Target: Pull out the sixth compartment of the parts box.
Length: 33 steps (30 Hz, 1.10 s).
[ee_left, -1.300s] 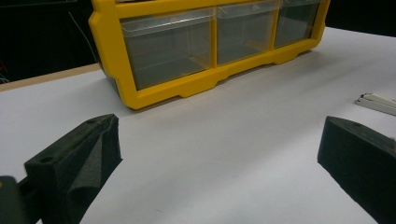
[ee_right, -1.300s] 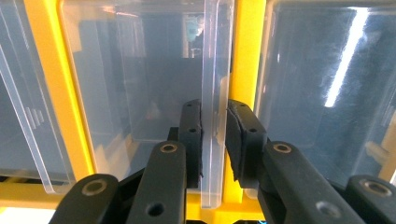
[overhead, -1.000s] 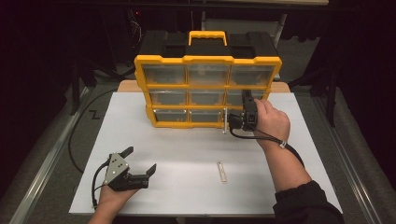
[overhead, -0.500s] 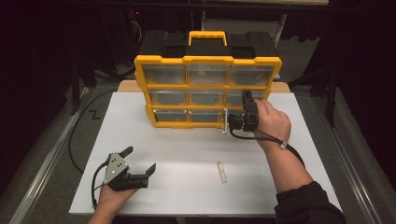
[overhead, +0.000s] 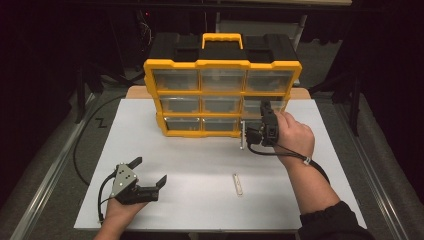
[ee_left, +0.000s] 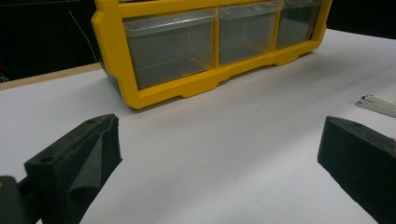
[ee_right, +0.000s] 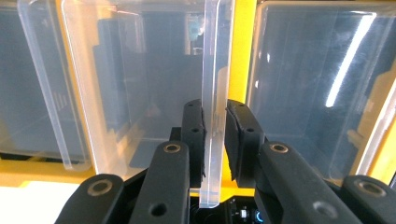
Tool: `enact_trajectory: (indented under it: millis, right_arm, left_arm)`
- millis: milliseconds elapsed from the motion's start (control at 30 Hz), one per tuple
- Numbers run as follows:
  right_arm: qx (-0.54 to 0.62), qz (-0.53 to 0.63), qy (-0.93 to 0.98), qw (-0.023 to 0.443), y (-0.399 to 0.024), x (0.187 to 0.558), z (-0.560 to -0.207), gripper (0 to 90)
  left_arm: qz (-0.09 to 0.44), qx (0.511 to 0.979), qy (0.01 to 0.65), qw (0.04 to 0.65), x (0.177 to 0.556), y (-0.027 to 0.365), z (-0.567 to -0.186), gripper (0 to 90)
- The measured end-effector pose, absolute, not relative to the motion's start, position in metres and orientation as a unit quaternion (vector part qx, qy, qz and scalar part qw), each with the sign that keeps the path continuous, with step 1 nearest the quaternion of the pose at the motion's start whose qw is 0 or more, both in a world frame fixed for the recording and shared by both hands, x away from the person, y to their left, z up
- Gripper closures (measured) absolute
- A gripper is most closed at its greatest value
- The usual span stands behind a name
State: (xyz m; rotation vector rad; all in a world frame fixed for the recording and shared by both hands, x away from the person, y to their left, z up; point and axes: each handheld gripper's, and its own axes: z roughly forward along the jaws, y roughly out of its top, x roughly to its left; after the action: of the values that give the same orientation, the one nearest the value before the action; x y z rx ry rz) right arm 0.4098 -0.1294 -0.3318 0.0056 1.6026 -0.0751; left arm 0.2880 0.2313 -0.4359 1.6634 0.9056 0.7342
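A yellow organizer (overhead: 222,64) with rows of clear drawers stands at the back of the white board (overhead: 200,160). My right gripper (overhead: 263,112) is at its right column, low down. In the right gripper view that gripper (ee_right: 215,112) is shut on a drawer's clear pull tab (ee_right: 215,56), with the yellow frame (ee_right: 243,46) just behind. My left gripper (overhead: 149,170) rests open on the board at the front left, holding nothing. In the left gripper view its jaws stand wide apart (ee_left: 219,140), looking at the organizer's bottom row (ee_left: 201,86).
A small white strip (overhead: 238,183) lies on the board in front of the organizer, seen at the right edge of the left gripper view (ee_left: 377,103). A black cable (overhead: 82,145) runs off the board's left side. Dark floor surrounds the table.
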Motion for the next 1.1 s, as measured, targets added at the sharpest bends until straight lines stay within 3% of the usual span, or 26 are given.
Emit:
enact_trajectory:
  millis: [1100]
  right_arm:
    - [-0.007, -0.017, 0.721, 0.693, -0.136, 0.369, -0.331, 80.7]
  left_arm:
    - [0.305, 0.695, 0.383, 0.527, 0.289, 0.232, -0.437, 0.3]
